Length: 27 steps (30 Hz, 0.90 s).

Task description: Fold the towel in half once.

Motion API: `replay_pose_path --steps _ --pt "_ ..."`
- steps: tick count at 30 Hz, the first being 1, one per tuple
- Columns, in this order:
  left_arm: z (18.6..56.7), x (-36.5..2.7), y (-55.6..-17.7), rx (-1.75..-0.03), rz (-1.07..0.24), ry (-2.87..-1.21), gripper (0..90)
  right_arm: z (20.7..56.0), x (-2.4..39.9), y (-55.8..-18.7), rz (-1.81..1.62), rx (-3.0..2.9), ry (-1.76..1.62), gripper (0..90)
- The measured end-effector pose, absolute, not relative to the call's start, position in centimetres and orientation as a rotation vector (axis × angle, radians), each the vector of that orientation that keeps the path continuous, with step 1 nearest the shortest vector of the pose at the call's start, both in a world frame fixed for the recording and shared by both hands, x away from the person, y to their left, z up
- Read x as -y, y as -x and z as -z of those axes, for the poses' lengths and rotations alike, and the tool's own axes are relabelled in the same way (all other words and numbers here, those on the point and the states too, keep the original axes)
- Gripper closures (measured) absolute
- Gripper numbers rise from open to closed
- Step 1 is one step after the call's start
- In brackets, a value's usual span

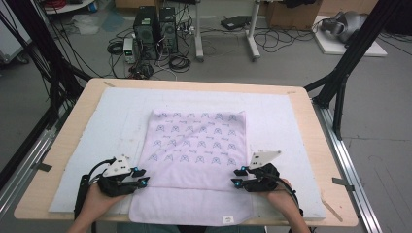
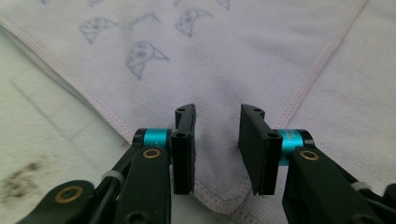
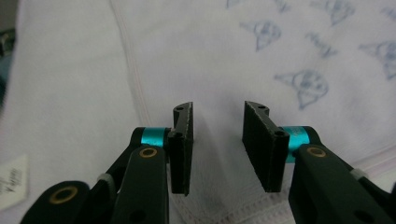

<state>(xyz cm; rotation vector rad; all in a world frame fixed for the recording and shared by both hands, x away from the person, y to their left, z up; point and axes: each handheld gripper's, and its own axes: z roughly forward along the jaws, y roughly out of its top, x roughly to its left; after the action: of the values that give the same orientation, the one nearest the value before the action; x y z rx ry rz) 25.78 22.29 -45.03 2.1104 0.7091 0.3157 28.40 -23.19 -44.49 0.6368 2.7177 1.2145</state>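
Light wooden table (image 1: 318, 145) across lower middle of high view, corners rounded, bare wood along left, right and far edges. White padded mat (image 1: 277, 109) flat on top, covering nearly whole surface, faint grey stains at left part. Pale lilac towel (image 1: 194, 141) with small blue printed motifs spread on mat at centre, near part folded over plain side, white label (image 1: 228, 220) at bottom edge. Strips of tape (image 1: 341, 182) on table's side edges.

High view looks down over table (image 1: 311, 145); both gripper views sit close over towel (image 1: 194, 145)
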Motion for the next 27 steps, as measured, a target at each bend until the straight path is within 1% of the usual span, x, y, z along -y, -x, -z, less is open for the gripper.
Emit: replay_pose_path --steps 1,2,6,9,14,20,23,27 --pt "45.1 -22.4 -25.8 -0.717 -0.308 -2.097 67.1 44.7 23.3 -28.3 -1.243 -2.692 -0.633 66.7" --pt "45.1 -22.5 -25.8 -0.722 -0.309 -2.094 69.7 44.7 23.4 -28.3 -1.246 -2.688 -0.641 69.5" --pt "45.0 -22.2 -25.6 -0.694 -0.334 -2.111 83.4 44.6 23.3 -28.2 -1.232 -2.684 -0.63 82.6" --pt "45.0 -22.2 -25.6 -0.699 -0.334 -2.107 86.0 44.6 23.2 -28.1 -1.231 -2.686 -0.632 85.9" --pt "44.6 -22.4 -25.4 -0.706 -0.356 -2.1 87.0 44.2 23.4 -28.0 -1.254 -2.675 -0.626 86.9" --pt "43.0 -22.6 -24.4 -0.693 -0.382 -2.075 87.0 42.2 23.8 -27.5 -1.32 -2.629 -0.6 87.2" --pt "42.2 -23.0 -23.4 -0.681 -0.377 -2.067 87.1 41.0 24.3 -26.9 -1.362 -2.617 -0.575 87.2" --pt "41.3 -23.4 -21.1 -0.658 -0.36 -2.058 87.3 39.6 24.9 -25.1 -1.38 -2.647 -0.509 87.4"
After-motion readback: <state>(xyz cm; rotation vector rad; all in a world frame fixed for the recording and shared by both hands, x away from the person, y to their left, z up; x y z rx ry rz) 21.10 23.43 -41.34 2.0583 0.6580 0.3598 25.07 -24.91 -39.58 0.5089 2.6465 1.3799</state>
